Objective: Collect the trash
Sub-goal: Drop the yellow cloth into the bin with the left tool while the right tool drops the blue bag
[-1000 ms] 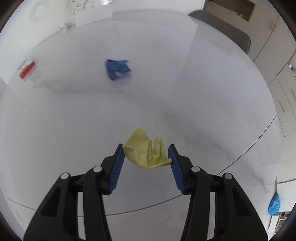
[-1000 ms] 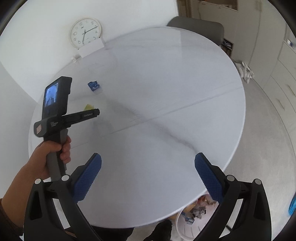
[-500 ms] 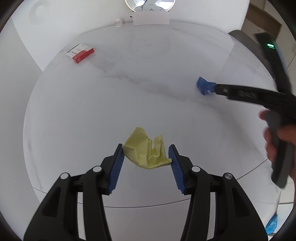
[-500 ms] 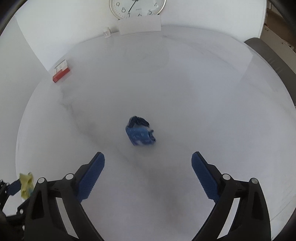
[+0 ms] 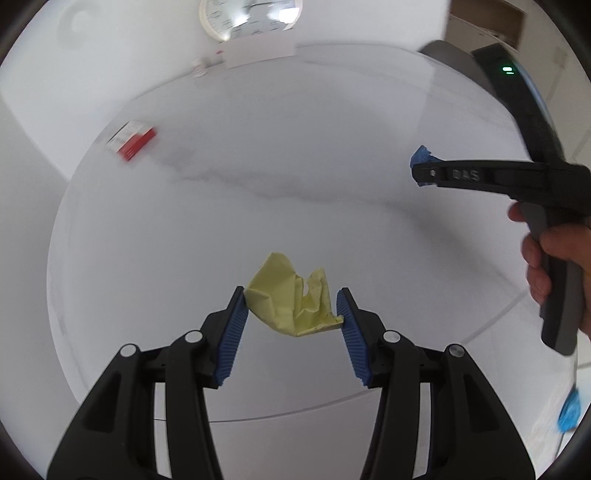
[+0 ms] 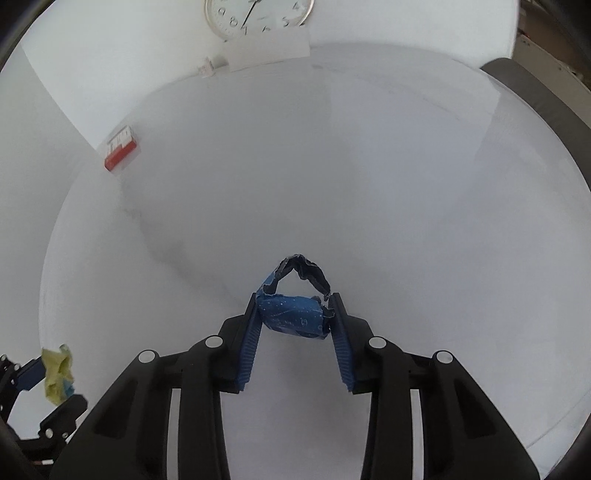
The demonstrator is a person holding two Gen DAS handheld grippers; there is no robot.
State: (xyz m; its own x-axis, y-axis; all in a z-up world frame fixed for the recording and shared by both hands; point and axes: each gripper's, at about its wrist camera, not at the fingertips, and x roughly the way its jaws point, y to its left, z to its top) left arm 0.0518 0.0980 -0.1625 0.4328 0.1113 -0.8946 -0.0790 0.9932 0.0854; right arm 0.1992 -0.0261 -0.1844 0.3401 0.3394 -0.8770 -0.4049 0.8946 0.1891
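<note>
My left gripper point(image 5: 291, 304) is shut on a crumpled yellow paper point(image 5: 291, 301) and holds it above the round white table point(image 5: 258, 177). My right gripper point(image 6: 293, 308) is shut on a crumpled blue wrapper point(image 6: 291, 315) over the table's middle point(image 6: 332, 166). In the left wrist view the right gripper point(image 5: 424, 173) shows at the right with a bit of blue wrapper point(image 5: 421, 153) at its tip. In the right wrist view the left gripper point(image 6: 40, 369) with the yellow paper point(image 6: 57, 373) shows at the lower left.
A small red and white box point(image 5: 131, 142) lies near the table's far left edge; it also shows in the right wrist view point(image 6: 120, 149). A wall clock point(image 6: 258, 14) and a white card point(image 6: 267, 51) stand behind the table. A grey chair point(image 6: 532, 92) is at the right.
My right gripper moved in on the blue wrapper and closed on it. My left gripper keeps holding the yellow paper and has shifted slightly.
</note>
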